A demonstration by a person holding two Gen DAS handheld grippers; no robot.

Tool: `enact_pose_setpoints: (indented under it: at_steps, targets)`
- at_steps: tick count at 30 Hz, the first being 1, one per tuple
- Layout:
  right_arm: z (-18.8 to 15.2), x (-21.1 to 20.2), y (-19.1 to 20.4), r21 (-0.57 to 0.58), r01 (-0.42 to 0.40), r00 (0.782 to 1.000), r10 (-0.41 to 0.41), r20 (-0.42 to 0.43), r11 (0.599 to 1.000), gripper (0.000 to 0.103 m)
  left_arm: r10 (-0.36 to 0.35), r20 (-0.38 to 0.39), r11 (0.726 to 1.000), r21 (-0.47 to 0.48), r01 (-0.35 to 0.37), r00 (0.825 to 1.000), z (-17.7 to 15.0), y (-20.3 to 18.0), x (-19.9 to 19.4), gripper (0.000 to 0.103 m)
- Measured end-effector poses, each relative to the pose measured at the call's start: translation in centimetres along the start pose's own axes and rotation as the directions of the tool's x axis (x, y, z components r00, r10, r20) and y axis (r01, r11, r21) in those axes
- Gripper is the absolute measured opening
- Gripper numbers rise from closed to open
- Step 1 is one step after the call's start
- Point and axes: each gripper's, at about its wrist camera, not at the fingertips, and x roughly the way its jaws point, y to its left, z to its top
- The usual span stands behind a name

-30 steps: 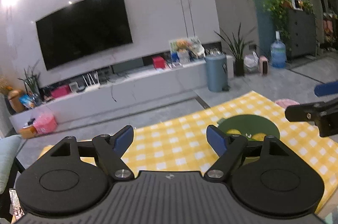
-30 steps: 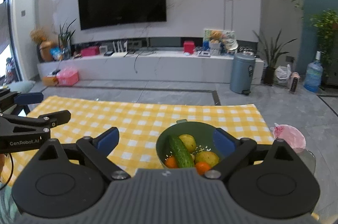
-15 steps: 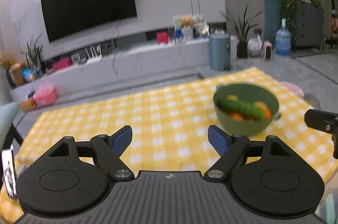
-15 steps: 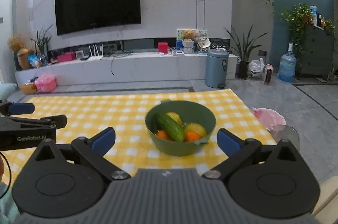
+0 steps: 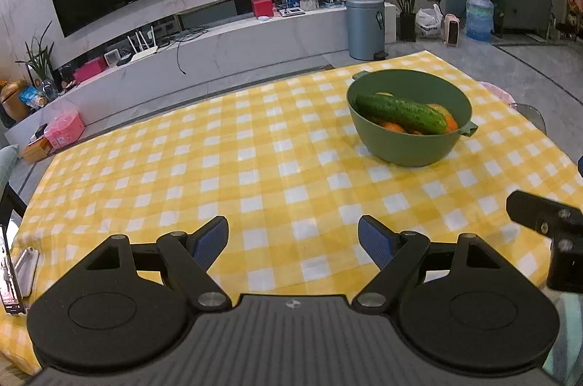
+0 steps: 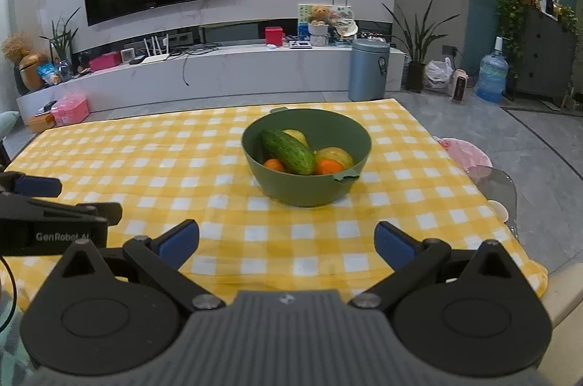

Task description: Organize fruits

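Note:
A green bowl [image 6: 309, 191] [image 5: 408, 151] stands on the yellow checked tablecloth [image 6: 204, 167], toward the right side. In it lie a green cucumber [image 6: 288, 151] [image 5: 400, 113], two orange fruits [image 6: 328, 166] and two yellowish fruits [image 6: 337, 154]. My right gripper [image 6: 286, 242] is open and empty, just in front of the bowl. My left gripper [image 5: 293, 242] is open and empty, over the cloth to the left and nearer than the bowl. It also shows at the left edge of the right wrist view [image 6: 54, 211].
A phone [image 5: 9, 276] and a small white case [image 5: 27, 267] lie at the table's left edge. A pink stool [image 6: 461, 154] and a glass table rim [image 6: 506, 189] sit to the right. A TV unit, bin and plants stand beyond.
Both grippers have pulled back and tilted down, so the bowl and cloth sit higher and fuller in both views. Both stay open.

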Motion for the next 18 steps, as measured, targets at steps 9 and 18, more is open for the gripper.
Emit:
enact_pose_setpoints:
  at_steps: [9, 18]
  targets:
    - [-0.17, -0.13, -0.99, 0.054, -0.016, 1.0, 0.018, -0.02, 0.998, 0.099, 0.0, -0.001, 1.0, 0.01, 0.0, 1.0, 0.13, -0.44, -0.21, 0.095]
    - [-0.28, -0.09, -0.99, 0.058, -0.024, 0.999, 0.025, -0.026, 0.998, 0.099, 0.001, -0.006, 1.0, 0.011, -0.001, 1.0, 0.11, -0.61, -0.25, 0.095]
